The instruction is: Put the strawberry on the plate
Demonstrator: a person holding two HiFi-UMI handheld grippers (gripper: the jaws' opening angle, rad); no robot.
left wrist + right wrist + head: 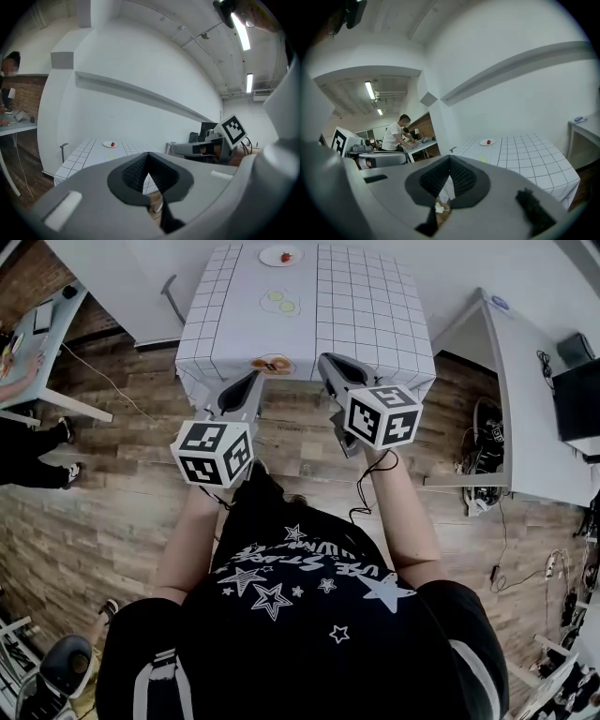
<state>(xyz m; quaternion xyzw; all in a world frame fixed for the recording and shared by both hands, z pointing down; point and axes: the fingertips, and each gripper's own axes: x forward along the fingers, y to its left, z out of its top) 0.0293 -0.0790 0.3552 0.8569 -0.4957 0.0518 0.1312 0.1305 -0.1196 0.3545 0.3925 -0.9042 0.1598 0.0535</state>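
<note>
Far across the table lies the strawberry (well beyond both jaws).

gridded table with white plate, two dishes

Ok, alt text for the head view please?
A strawberry lies on a white plate at the far end of a white gridded table. The left tongs and right tongs are held shut and empty by its near edge.
</note>
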